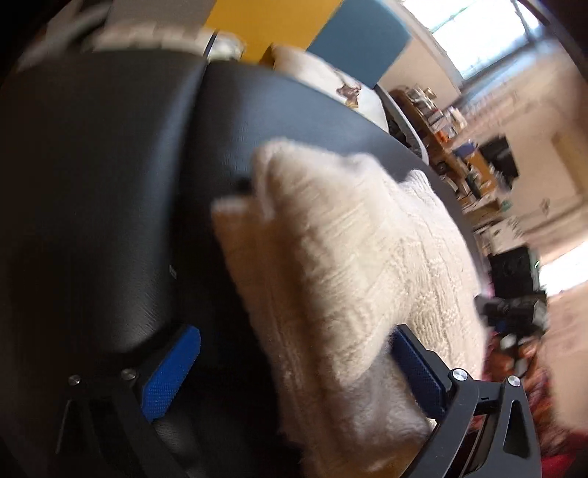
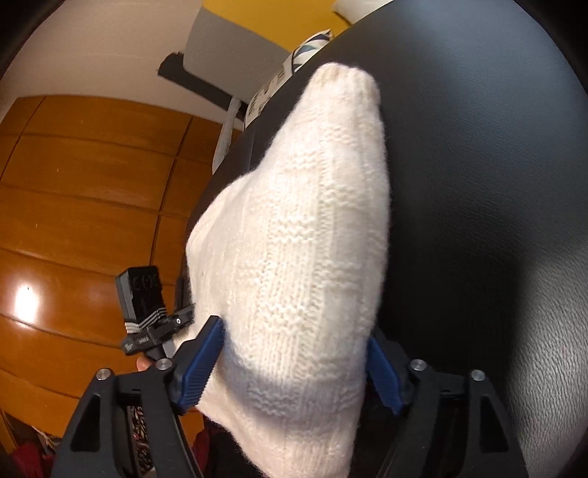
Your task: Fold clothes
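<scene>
My left gripper (image 1: 294, 371) jaws stand wide; blue pads (image 1: 171, 371) clear of the knit on the left side, the right pad just beside or brushing the fuzzy edge, cannot tell which; nothing clamped; cream sweater (image 1: 341, 264) lies between the fingers, folded into a thick bundle, resting on the black leather seat (image 1: 110, 184); picture blurred. My right gripper (image 2: 294, 364) jaws also spread wide; same cream sweater (image 2: 305, 228) fills the gap between the blue pads (image 2: 200, 364); both pads right at the fabric edges, contact or pinch I cannot tell; knit reaches up and away to a ribbed cuff (image 2: 345, 79) at the far tip; sweater sits on the black seat's (image 2: 477, 184) edge, part overhanging toward the wooden floor (image 2: 92, 184). In the right view my left gripper's body (image 2: 147, 312) shows just left of the sweater. Beyond: yellow wall (image 1: 264, 22), a blue panel (image 1: 360, 40), cluttered shelves (image 1: 452, 147), bright window (image 1: 485, 33).
</scene>
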Demonstrator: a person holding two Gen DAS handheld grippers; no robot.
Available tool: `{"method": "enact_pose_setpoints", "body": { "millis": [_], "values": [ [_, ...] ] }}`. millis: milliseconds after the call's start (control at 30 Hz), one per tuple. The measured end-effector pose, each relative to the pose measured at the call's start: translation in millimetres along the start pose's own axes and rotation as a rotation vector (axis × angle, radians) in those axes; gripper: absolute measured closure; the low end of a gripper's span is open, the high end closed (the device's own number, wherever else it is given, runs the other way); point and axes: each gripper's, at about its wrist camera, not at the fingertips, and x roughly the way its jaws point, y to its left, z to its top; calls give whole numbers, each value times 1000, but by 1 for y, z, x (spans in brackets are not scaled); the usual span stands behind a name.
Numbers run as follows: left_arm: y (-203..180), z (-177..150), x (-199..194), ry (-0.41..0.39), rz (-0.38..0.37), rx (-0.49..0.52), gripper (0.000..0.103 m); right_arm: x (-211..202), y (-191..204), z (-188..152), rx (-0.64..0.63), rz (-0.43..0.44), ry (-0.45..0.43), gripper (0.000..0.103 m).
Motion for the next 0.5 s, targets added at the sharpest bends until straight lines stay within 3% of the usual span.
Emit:
{"method": "enact_pose_setpoints", "body": {
  "millis": [200, 267, 333, 433, 500],
  "values": [
    [-12, -12, -1, -81, 48, -3, 2, 14, 1, 5, 18, 1, -1, 26],
    [-21, -18, -3, -99, 58, 2, 11, 16, 2, 7, 15, -9, -7, 26],
    [-30, -23, -5, -113, 59, 14, 28, 17, 4, 9, 13, -19, -11, 26],
    [-22, -28, -6, -114, 29, 5, 35, 19, 8, 10, -2, -35, -18, 27],
    [-8, -27, -4, -115, -45, -74, 39, 19, 12, 10, -22, -51, -28, 35]
  ]
}}
